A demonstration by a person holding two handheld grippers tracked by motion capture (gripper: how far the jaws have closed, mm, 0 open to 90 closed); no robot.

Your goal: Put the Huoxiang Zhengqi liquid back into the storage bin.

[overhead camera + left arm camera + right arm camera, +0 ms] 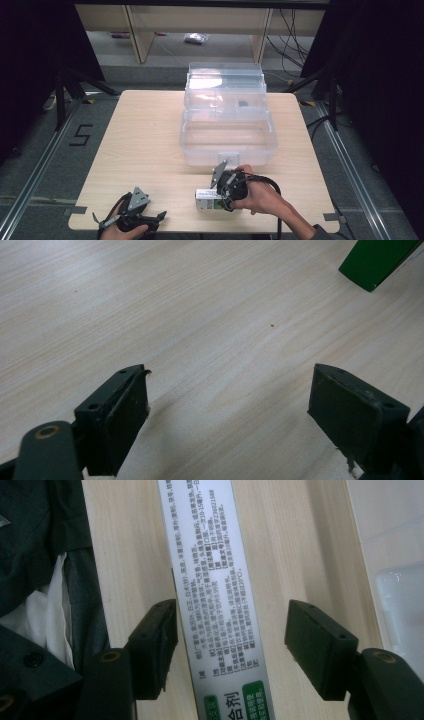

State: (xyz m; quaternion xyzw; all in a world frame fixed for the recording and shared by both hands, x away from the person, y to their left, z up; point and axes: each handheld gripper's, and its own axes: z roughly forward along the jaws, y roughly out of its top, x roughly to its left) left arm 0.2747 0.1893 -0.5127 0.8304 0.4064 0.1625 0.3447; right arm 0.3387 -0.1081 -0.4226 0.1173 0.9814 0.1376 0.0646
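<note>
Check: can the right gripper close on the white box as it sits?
Probably yes. The right gripper is open with its fingers either side of the white box, gaps showing on both sides and nothing between.

Left gripper (227, 405): two black jaws seen rising from the lower left and lower right of the frame, set wide apart, nothing held between them. Surface (200, 315): pale wood grain, seen across the whole frame; one small dark speck noted right of centre. Green object (375, 260): a flat-sided corner seen at the upper right, cut off by the frame edge; identity cannot be told.
</note>
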